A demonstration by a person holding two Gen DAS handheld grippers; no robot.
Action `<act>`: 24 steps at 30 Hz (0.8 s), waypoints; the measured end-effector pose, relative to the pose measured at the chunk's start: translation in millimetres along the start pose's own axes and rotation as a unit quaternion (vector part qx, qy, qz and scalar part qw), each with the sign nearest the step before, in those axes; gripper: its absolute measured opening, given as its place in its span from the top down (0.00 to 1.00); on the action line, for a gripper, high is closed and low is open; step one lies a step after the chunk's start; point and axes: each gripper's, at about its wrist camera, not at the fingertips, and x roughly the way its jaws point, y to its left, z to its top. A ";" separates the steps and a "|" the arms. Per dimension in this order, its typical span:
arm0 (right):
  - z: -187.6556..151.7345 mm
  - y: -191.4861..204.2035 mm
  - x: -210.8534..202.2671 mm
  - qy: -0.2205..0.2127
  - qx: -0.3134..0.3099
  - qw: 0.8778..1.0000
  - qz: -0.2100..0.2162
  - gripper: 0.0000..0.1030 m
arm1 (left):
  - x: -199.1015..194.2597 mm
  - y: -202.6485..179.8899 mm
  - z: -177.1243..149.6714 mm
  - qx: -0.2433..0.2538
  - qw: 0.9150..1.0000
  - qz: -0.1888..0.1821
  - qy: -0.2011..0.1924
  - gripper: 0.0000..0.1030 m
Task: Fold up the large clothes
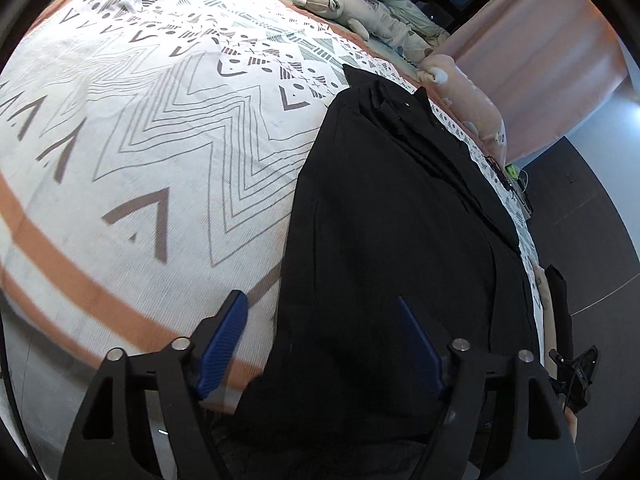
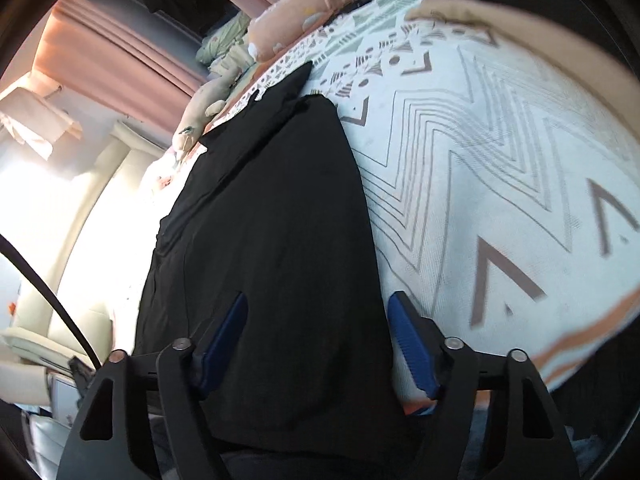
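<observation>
A long black fabric garment [image 1: 400,240] lies flat on a white quilted bed cover with grey zigzag lines and orange bands [image 1: 160,128], running from 6 toward 12 o'clock in both wrist views [image 2: 272,220]. The left gripper [image 1: 322,300] hangs over its near end, blue-padded jaws spread wide, holding nothing. The right gripper [image 2: 318,302] likewise stands agape over the cloth's near end. At 1 o'clock in the left view lie a beige plush toy [image 1: 352,12] and a peach pillow [image 1: 472,96], with pink curtains [image 1: 540,52] beyond.
</observation>
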 end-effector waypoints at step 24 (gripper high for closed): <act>10.0 -22.2 49.9 0.095 -0.033 0.980 0.172 0.35 | 11.6 4.4 -4.9 0.005 0.995 -0.067 0.068 0.51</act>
